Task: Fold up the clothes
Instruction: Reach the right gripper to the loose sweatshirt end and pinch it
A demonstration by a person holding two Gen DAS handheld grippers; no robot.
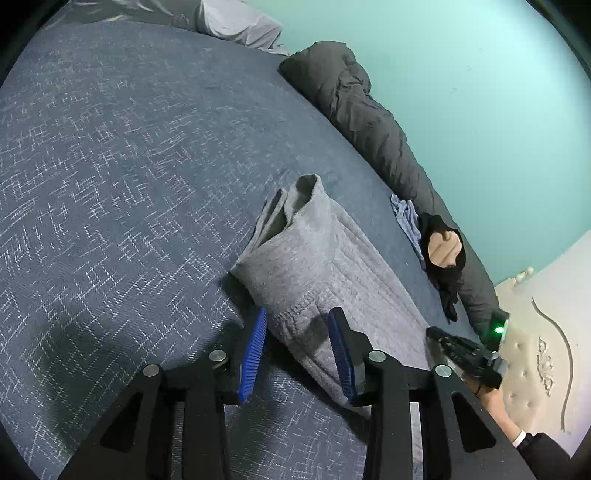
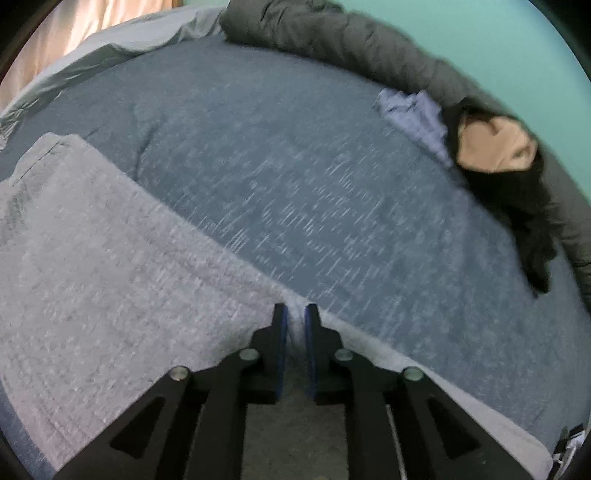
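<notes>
A grey knit garment [image 1: 325, 258] lies folded in a long band on the blue patterned bedspread [image 1: 110, 166]. My left gripper [image 1: 298, 310] straddles its near end. The jaws stand apart and the blue pads do not squeeze the cloth. In the right wrist view the same garment [image 2: 110, 258] spreads to the left. My right gripper [image 2: 295, 308] is nearly closed, with a ridge of the garment's edge pinched between its pads. That right gripper [image 1: 434, 332] also shows at the garment's right side in the left wrist view, held by a person's hand [image 1: 491, 402].
A rolled dark grey duvet [image 1: 369, 122] runs along the teal wall [image 1: 461, 92]. Beside it lie a light blue cloth [image 2: 413, 110] and a black garment with beige lining [image 2: 498, 147]. A white tufted headboard [image 1: 535, 350] stands at the right, and a grey pillow [image 1: 236, 22] at the far end.
</notes>
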